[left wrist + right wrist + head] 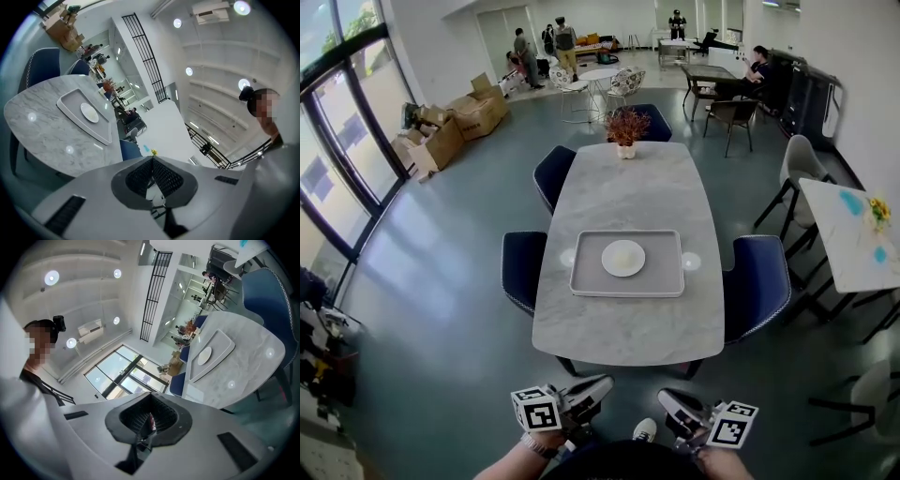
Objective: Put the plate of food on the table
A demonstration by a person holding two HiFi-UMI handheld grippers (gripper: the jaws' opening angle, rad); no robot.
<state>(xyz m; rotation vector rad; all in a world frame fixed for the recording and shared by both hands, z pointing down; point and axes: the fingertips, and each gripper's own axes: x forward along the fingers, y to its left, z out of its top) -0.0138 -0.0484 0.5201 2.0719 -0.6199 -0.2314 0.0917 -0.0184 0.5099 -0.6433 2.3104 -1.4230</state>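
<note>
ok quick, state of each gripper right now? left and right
Left gripper: closed, jaws together, holding nothing.
Right gripper: closed, jaws together, holding nothing.

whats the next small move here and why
Probably carry the left gripper and right gripper forward toward the tray. Both are shut, empty and close to the person's body, while the plate sits in that tray, well ahead on the table.
</note>
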